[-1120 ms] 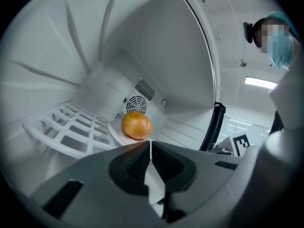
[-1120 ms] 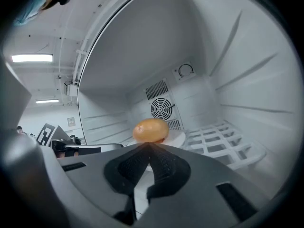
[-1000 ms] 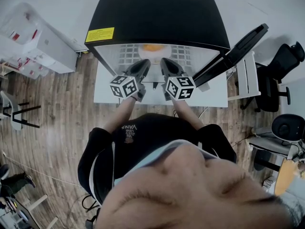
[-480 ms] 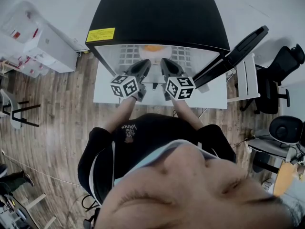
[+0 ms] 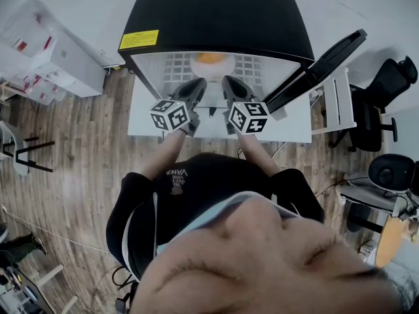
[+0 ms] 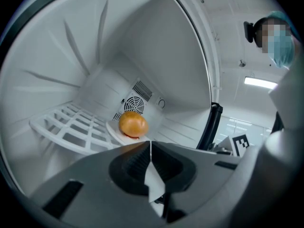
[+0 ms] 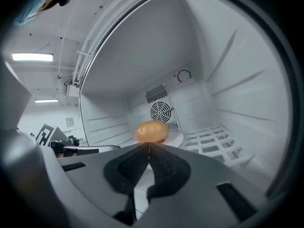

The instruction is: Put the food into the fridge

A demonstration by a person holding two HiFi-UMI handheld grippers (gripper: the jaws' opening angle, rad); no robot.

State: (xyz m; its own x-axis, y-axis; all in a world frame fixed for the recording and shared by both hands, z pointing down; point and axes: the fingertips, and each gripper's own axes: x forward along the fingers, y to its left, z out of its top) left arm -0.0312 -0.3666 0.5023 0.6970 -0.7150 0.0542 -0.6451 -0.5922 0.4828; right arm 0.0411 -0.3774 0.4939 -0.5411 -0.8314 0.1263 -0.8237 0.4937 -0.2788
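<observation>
The left gripper's [image 6: 150, 142] jaws were pressed together along their whole seam with nothing between them. The right gripper's [image 7: 149, 145] jaws were likewise closed and empty. Both grippers pointed side by side into the open mouth of the fridge [image 5: 222, 18], each carrying its marker cube [image 5: 170, 116] at the rear, nearest the person.

Beyond the jaw tips and clear of them, the food [image 6: 133, 124], a round orange-brown piece, sat on a white plate [image 7: 176, 137]. The plate rested toward the back of the white slatted shelf [image 6: 66, 125] inside the fridge. Just behind the food, the rear wall held a round fan grille [image 7: 160, 111], with a small dial [image 7: 183, 76] higher up.

The fridge was white inside and black outside, with a yellow label [image 5: 138, 40] on its top near the left front corner. Its door [image 5: 321, 64] stood swung open to the right. The fridge stood on a white desk [image 5: 296, 126], above a wooden floor [image 5: 78, 169]. A black office chair [image 5: 386, 90] stood well off to the right.
</observation>
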